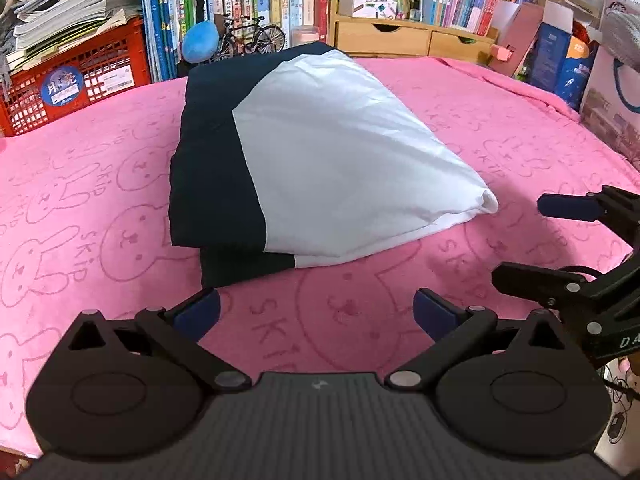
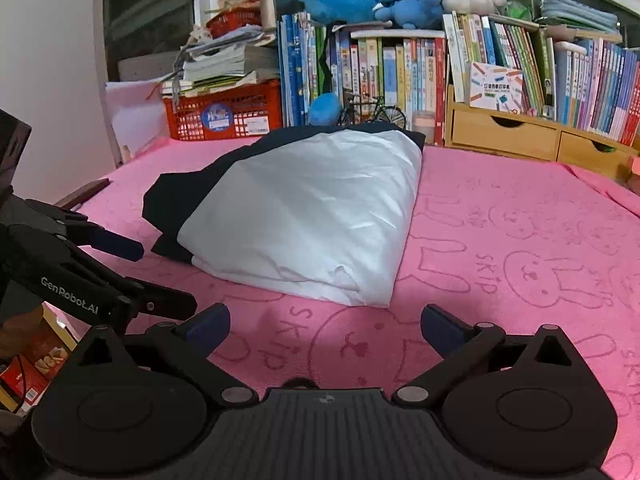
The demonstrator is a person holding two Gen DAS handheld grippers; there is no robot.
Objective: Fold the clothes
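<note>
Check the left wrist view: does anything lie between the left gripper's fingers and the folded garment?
Nothing does. In that view only bare pink bunny towel separates the open left gripper from the folded navy-and-white garment.

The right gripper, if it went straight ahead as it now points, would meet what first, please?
Probably the folded garment: the open right gripper aims at its white near corner, with only bare pink towel between. Depth is uncertain.
</note>
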